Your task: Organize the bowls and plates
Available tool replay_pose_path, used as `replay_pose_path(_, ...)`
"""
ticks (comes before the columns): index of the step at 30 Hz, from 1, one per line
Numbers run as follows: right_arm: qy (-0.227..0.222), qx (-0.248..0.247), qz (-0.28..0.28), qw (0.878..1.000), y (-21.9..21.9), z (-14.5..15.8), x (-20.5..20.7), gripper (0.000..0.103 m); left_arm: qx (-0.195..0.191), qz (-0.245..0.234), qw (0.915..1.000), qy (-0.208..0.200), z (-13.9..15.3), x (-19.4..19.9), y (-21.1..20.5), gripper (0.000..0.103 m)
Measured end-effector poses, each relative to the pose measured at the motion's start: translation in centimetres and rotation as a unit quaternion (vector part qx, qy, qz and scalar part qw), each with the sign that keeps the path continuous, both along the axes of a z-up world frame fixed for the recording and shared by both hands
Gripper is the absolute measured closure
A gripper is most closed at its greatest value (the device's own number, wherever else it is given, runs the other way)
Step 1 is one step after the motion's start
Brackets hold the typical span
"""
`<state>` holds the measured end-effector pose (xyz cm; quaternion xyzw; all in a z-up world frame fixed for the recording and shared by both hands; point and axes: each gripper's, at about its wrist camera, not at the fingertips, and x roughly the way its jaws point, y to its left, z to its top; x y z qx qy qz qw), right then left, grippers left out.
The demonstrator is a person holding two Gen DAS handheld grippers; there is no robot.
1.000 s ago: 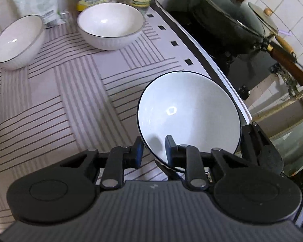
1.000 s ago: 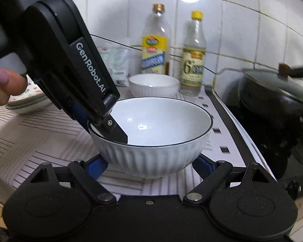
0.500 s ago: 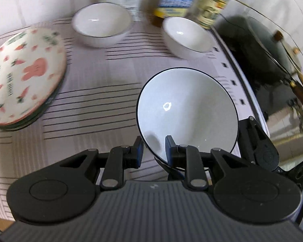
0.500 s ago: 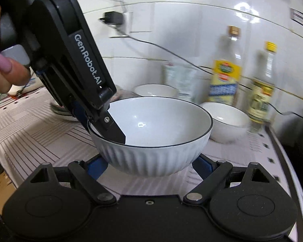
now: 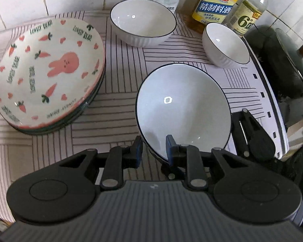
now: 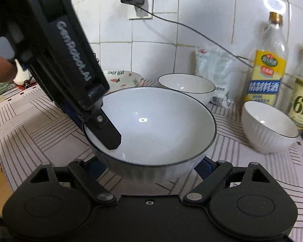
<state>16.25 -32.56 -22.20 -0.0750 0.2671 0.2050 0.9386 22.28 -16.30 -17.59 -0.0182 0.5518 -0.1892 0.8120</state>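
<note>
A white bowl with a black rim (image 5: 183,109) is held above the striped cloth. My left gripper (image 5: 153,151) is shut on its near rim, one finger inside, one outside. In the right wrist view the same bowl (image 6: 157,127) sits between the fingers of my right gripper (image 6: 153,167), which clasp its ribbed underside; the left gripper's finger (image 6: 107,133) reaches into it. A second large white bowl (image 5: 142,22) and a smaller white bowl (image 5: 225,45) stand at the back. A stack of rabbit-and-carrot plates (image 5: 48,70) lies at the left.
Two bottles (image 5: 218,4) (image 5: 250,10) and a white bag (image 6: 214,68) stand against the tiled wall. A dark lidded wok (image 5: 286,64) sits on the stove at the right. A cable (image 6: 192,32) runs from a wall plug.
Both grippers have carried the bowl leftward along the counter, away from the stove. The plate stack has come fully into the left wrist view and the back bowls look nearer.
</note>
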Motion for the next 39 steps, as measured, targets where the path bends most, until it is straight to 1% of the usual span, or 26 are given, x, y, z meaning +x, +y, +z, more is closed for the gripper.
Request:
replay_pose_path(3,0.009,-0.008,0.005,1.000,0.4,-0.4,0.8,0.011,0.000,0.007,1.0000,0.006,-0.6,0.5,0.3,0.080)
replay_pose_path(6,0.021,-0.029,0.011,0.999,0.9,-0.7,1.2,0.011,-0.011,0.020,0.9994,0.027,-1.6,1.2,1.0,0.080)
replay_pose_path(7,0.032,-0.032,0.013,0.999,0.9,-0.8,1.4,0.011,-0.016,0.025,0.9990,0.033,-1.9,1.3,1.2,0.080)
replay_pose_path(8,0.046,-0.030,0.013,0.998,0.9,-0.9,1.6,0.011,-0.020,0.030,0.9985,0.040,-2.1,1.4,1.3,0.082)
replay_pose_path(11,0.055,-0.028,0.008,0.998,0.7,-0.7,1.4,0.011,-0.031,0.037,0.9971,0.059,-2.4,1.8,1.4,0.081)
replay_pose_path(13,0.068,-0.022,0.014,0.997,0.5,-0.1,0.9,0.011,-0.020,0.036,0.9967,0.070,-2.6,2.0,1.1,0.083)
replay_pose_path(15,0.092,-0.003,0.012,0.996,-0.1,0.7,0.2,0.011,-0.003,0.025,0.9976,0.064,-2.3,1.7,0.6,0.083)
replay_pose_path(19,0.125,0.041,-0.026,0.991,-2.3,2.6,-1.4,0.011,0.022,0.008,0.9979,0.061,-1.0,1.5,0.1,0.080)
replay_pose_path(23,0.140,0.060,-0.069,0.986,-4.9,4.6,-2.5,0.011,0.040,-0.006,0.9976,0.057,0.7,1.2,-0.3,0.079)
replay_pose_path(27,0.142,0.078,-0.116,0.980,-7.5,6.6,-2.5,0.011,0.035,-0.021,0.9982,0.043,2.7,0.9,-0.6,0.076)
replay_pose_path(28,0.141,0.086,-0.128,0.978,-8.1,7.2,-2.5,0.013,0.033,-0.025,0.9984,0.038,3.3,0.9,-0.8,0.075)
replay_pose_path(29,0.139,0.092,-0.137,0.976,-8.6,7.6,-2.5,0.017,0.030,-0.029,0.9986,0.033,3.8,0.9,-1.0,0.074)
replay_pose_path(33,0.135,0.122,-0.177,0.967,-10.5,9.6,-1.6,0.025,0.016,-0.052,0.9985,0.006,6.1,1.4,-2.0,0.071)
replay_pose_path(35,0.127,0.136,-0.194,0.963,-11.2,10.3,-0.9,0.034,0.009,-0.061,0.9980,-0.011,7.2,1.7,-2.7,0.069)
replay_pose_path(39,0.121,0.154,-0.219,0.956,-11.8,11.6,0.3,0.037,0.004,-0.081,0.9956,-0.047,8.7,3.3,-4.9,0.066)
